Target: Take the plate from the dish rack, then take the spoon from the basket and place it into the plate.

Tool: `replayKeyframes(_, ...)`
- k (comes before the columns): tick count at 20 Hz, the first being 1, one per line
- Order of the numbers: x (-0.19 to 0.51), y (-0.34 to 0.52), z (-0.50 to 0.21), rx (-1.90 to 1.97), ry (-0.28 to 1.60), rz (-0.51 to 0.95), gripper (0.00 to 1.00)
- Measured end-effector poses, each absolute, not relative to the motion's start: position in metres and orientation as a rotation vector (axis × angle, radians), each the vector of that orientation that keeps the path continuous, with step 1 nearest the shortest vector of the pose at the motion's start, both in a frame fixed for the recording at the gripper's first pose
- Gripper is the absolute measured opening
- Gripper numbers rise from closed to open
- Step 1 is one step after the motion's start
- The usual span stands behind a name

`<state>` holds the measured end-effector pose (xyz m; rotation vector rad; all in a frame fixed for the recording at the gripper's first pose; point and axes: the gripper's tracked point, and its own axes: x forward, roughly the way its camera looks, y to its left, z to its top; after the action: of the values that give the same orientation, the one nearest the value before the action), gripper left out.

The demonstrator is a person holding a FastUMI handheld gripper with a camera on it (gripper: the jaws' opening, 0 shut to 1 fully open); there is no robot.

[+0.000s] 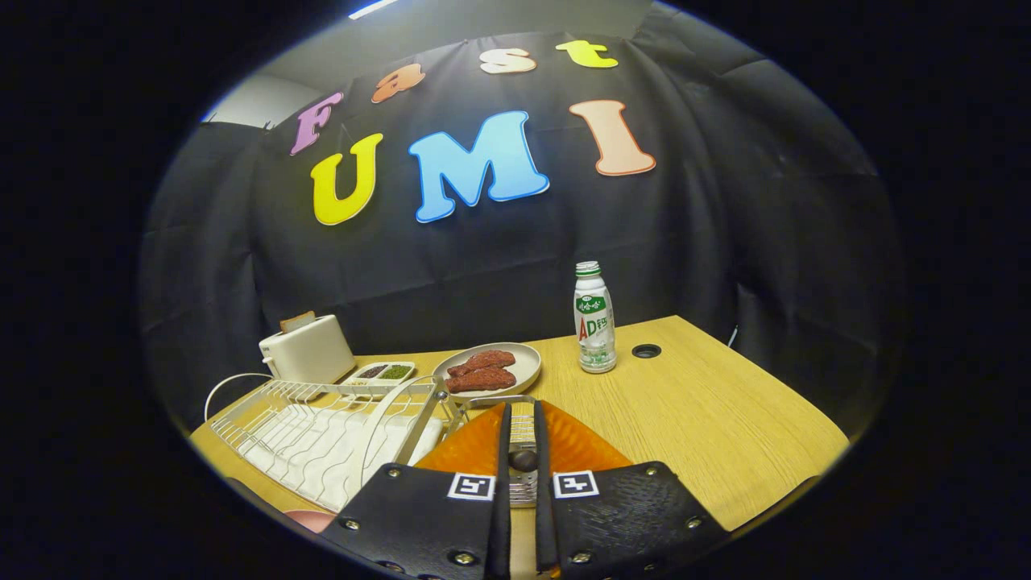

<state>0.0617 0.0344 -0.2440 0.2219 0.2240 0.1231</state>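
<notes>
Bottle (pixel 594 317), upright on the worktop (pixel 709 411): its label carries large red "AD" (the smaller characters above and beside it are too small to read). Square coded markers sit on the gripper (pixel 522 451), without letters.

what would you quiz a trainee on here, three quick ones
1. True or false: the bottle lies on its side on the table.
2. What lies on the beige plate beyond the fingers? A: reddish-brown pieces of food. B: a fork. C: nothing.
3. Fill in: the gripper has its fingers drawn close on the dark rounded end of the ____, above the wire basket, with the orange plate to both sides of them.

Key: 1 false, it stands upright. 2 A. 3 spoon, as far as its small visible end tells.
</notes>
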Motion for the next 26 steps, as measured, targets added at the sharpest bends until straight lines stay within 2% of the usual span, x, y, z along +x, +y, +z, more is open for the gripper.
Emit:
replayKeyframes(1,0.063,0.037,-0.242,0.215,0.231,0.129,0.07)
replayKeyframes(17,0.063,0.05,-0.153,0.147,0.173,0.177,0.07)
replayKeyframes(26,-0.002,0.06,-0.078,0.137,0.139,0.23,0.07)
